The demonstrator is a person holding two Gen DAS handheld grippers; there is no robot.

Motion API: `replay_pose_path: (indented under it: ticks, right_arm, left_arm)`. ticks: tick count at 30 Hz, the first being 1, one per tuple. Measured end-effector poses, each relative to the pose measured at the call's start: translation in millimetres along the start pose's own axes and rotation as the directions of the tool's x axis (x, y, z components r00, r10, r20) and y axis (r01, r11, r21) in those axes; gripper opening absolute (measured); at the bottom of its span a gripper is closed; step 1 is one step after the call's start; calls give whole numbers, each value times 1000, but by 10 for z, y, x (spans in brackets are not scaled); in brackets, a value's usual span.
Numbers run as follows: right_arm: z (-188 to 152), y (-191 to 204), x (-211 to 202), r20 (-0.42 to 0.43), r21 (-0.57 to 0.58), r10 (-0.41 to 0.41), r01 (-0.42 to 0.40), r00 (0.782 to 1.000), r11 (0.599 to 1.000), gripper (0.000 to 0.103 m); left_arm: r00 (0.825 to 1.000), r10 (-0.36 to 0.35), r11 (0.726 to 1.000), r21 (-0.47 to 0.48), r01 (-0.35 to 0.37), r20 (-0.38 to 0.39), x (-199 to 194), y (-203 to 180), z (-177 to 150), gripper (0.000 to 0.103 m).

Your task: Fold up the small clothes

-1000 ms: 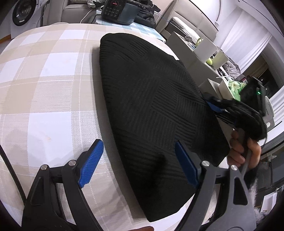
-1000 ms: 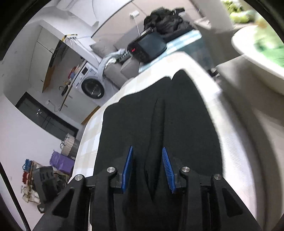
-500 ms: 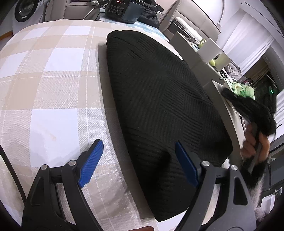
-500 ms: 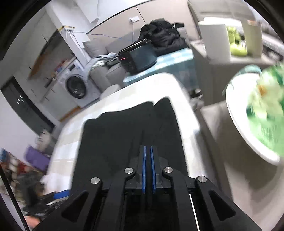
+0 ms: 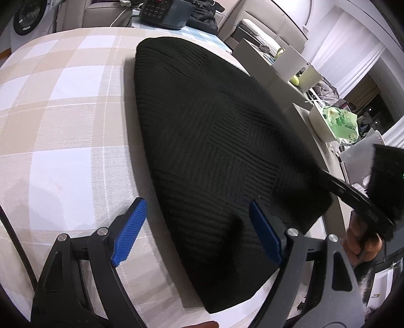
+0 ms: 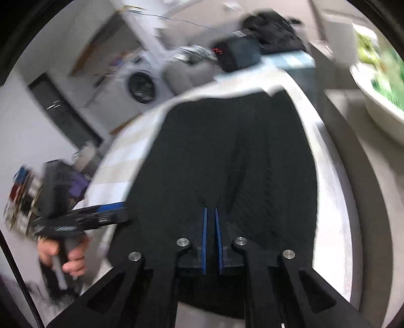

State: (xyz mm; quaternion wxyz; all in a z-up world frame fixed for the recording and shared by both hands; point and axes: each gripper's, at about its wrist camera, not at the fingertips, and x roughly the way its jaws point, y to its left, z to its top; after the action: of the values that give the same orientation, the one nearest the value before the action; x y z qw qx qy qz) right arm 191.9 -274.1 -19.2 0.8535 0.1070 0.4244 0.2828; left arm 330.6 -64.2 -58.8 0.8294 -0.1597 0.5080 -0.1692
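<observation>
A black knitted garment (image 5: 214, 141) lies spread on the checked tablecloth (image 5: 63, 126). My left gripper (image 5: 199, 234) is open, with its blue pads either side of the garment's near left edge, just above it. My right gripper (image 6: 211, 239) is shut on the garment's near edge (image 6: 227, 164) and lifts it a little, so a ridge runs up the cloth. In the left wrist view the right gripper (image 5: 325, 176) holds the garment's right edge. In the right wrist view the left gripper (image 6: 111, 214) sits at the left edge of the garment.
A black device with red digits (image 5: 164, 10) stands at the table's far end. A washing machine (image 6: 141, 85) is behind. A white bowl with green contents (image 6: 378, 83) and cluttered side furniture (image 5: 328, 118) lie to the right of the table.
My right gripper has closed on the garment's near edge and swung, blurring its view. My left gripper stayed open and shifted slightly along the garment's left edge.
</observation>
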Motion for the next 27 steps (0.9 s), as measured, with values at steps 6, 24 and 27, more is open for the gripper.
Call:
replay_pose_path:
  ticks: [6, 24, 27]
  right_arm:
    - [-203, -127, 208, -152, -10, -196, 197, 969, 980, 7]
    - [416, -671, 500, -14, 314, 8, -3, 1000, 949, 30]
    - [483, -571, 522, -19, 269, -20, 24, 1000, 963, 8]
  left_arm:
    - [1000, -2, 1000, -26, 2, -9, 1, 96, -12, 81]
    - [1000, -4, 1000, -18, 4, -3, -53, 116, -28, 81]
    - [1000, 0, 1000, -23, 0, -3, -65, 152, -17, 81]
